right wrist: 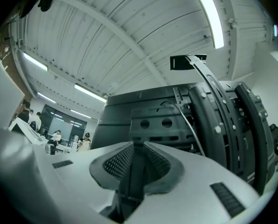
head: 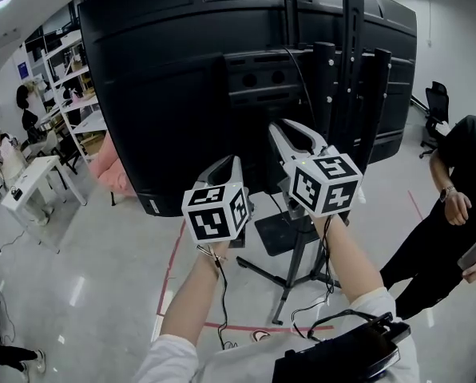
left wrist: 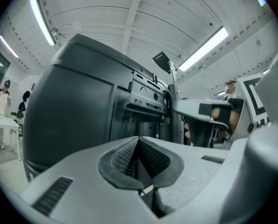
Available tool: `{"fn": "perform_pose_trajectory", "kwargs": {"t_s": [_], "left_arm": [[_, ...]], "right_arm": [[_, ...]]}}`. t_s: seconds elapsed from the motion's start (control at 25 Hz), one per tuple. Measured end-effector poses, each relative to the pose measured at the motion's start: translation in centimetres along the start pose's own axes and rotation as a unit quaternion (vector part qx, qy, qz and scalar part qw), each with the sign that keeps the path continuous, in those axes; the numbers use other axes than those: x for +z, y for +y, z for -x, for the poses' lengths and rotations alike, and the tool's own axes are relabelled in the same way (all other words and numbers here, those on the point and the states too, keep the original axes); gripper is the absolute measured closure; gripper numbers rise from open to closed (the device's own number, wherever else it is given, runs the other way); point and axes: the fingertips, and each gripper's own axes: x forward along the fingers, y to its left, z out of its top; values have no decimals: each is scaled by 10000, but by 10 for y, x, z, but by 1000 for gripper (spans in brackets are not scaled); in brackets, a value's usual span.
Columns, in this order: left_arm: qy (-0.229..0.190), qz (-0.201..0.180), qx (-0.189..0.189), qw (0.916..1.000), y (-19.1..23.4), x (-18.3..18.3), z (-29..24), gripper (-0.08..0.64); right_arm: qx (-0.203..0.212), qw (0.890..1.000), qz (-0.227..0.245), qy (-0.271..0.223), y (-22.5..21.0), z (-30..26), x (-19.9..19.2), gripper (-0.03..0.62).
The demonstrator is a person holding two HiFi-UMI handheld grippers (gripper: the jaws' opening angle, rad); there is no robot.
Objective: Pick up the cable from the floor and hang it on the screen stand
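Step in hand: the cable is judged to be raised to the back of the screen (head: 166, 86), ready to be hung on the screen stand (head: 351, 62).
Right gripper (right wrist: 138, 144): the fingers are set a little apart and a dark strip fills the gap between the pads. It is taken to be the cable (right wrist: 131, 175), grasped, though this is not certain against the dark screen.
Left gripper (left wrist: 138, 139): the fingers are clenched tip to tip and nothing is seen between them. It is held up just beside the right one.
Thin wire (right wrist: 189, 125): a pale line is draped from the bracket (right wrist: 153, 125) down past the right fingers. Whether it belongs to the same cable cannot be told.
Hanging spot: the bracket or the upright rails (right wrist: 223, 125) just ahead are judged the likeliest hooks.
Method: the cable is best lifted over a projecting part and lowered until its weight is borne there. Only then should it be let go.
Risk: a short drape may slip off to the floor (head: 102, 278), so a long loop is advised.
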Motion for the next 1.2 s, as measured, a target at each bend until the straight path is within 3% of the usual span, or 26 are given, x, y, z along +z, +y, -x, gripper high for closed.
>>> {"fn": "perform_pose_trajectory", "kwargs": {"t_s": [0.2,0.48,0.64,1.2], "left_arm": [[84,-50,183,9998,10,-23,7,557],[175,-39,383,9991,16,-59,11,557],[128,-286,564,9979,21,-73,17,557],[178,-67,684,9975,33,-85,2,557]], "right_arm": [[-143,9989,-142,432,3,7,-59,555],[-264,9956,-243,868,14,12,-120,567],[-288,9934,-401,1035,22,16,-147,569],[-257,9922,-310,1178,20,7,-164,575]]}}
